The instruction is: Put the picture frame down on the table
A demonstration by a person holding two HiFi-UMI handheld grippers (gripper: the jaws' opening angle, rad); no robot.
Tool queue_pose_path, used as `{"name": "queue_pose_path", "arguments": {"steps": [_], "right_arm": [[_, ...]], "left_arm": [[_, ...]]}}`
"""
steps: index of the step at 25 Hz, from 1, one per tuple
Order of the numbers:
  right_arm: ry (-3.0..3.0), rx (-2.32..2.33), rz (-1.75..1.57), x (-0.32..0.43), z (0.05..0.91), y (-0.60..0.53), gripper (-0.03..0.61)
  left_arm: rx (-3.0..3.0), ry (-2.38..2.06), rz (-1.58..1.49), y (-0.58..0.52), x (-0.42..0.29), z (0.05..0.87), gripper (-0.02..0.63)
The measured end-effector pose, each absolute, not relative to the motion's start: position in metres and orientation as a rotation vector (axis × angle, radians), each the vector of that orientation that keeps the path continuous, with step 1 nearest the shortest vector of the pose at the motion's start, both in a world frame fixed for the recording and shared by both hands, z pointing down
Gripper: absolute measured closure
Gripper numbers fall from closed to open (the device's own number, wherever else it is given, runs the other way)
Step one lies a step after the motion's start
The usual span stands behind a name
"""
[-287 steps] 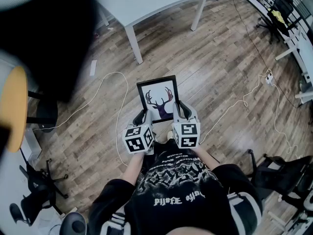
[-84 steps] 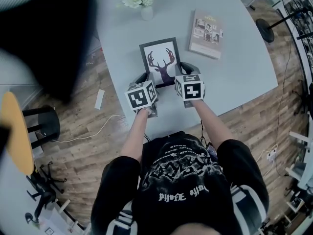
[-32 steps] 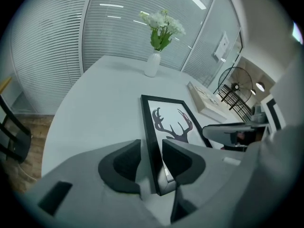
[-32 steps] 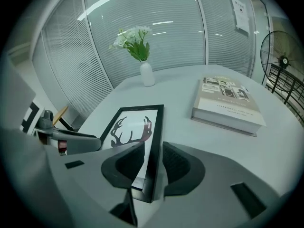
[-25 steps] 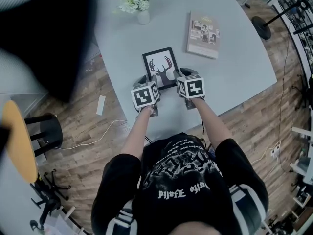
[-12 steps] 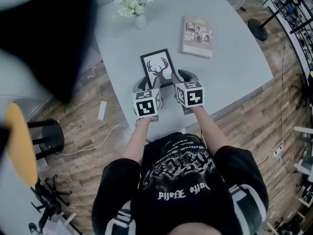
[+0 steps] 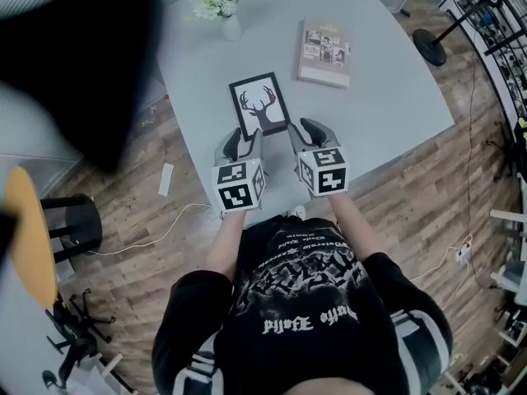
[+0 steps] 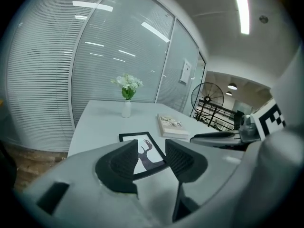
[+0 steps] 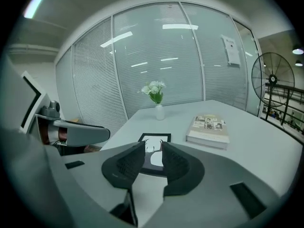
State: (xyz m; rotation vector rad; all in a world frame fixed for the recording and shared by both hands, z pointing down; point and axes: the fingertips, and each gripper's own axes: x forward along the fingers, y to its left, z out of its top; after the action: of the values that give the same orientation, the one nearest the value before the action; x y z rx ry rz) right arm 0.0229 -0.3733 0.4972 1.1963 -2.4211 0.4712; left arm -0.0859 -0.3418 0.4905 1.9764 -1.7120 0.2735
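The picture frame [image 7: 260,104] is lying flat on the grey surface [image 7: 387,97] with its deer print facing up. A vase of flowers [image 7: 218,2] and a book [image 7: 324,42] are sitting farther back, apart from it. The frame is looking light and stiff, probably with a breakable glazed front and slick edges, so any regrasp is best taken on its two long sides near the corners. The left gripper [image 7: 242,142] is hovering just short of its near edge. Its fingers [image 8: 124,163] have just been opening and are standing wide, with nothing between them. The right gripper [image 7: 306,132] is hanging alongside, its fingers [image 9: 129,164] parted by a narrower gap and holding nothing.
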Motion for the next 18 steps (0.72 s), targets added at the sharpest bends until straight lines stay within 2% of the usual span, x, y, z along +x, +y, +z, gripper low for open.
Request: {"name": "queue_pose_path", "arguments": {"steps": [18], "right_arm": [[-2.449, 1.150, 0.400, 0.030, 0.503, -0.333, 0.474]], "left_arm": [[1.988, -1.708, 0.290, -0.297, -0.069, 0.502, 0.457]]}}
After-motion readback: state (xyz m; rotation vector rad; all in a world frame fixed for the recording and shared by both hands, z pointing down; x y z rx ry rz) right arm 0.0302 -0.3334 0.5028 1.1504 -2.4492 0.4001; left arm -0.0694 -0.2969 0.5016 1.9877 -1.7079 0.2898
